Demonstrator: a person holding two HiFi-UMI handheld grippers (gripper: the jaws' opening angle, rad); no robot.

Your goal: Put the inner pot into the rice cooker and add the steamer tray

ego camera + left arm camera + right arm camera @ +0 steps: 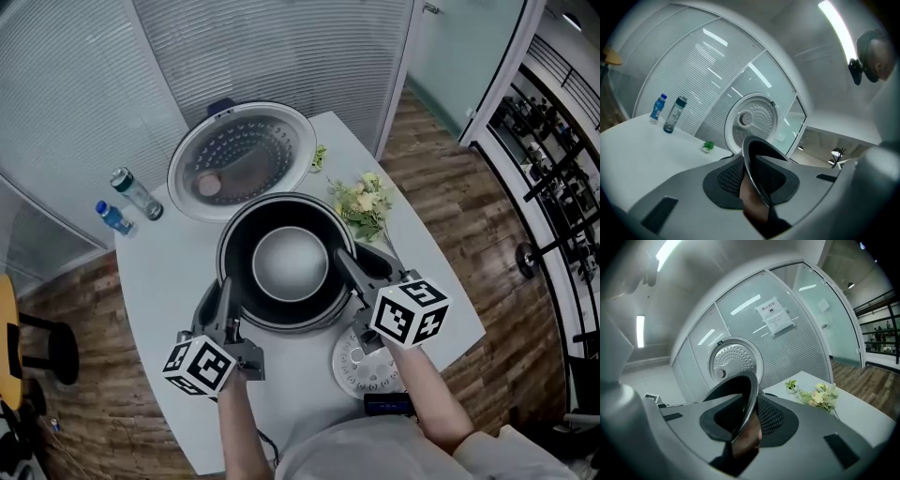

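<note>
Now left tool [225, 287], right tool [343, 260] clamp inner pot [290, 263] rim, opposite sides.

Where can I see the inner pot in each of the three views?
Head view: inner pot in the centre of the picture.
Left gripper view: its rim edge-on, lower centre, between the jaws.
Right gripper view: its rim edge-on, lower centre, between the jaws.
Shared landmark: the open perforated lid behind the pot.

Table [161, 281]: a bare strip is lying open along the near-left side.
Open cooker lid [242, 159]: is standing behind, walling off the far side.
Two bottles [137, 194]: are crowding the far-left corner.
Flowers [364, 206]: are hemming in the right edge.
Steamer tray [356, 367]: is occupying the near right.
</note>
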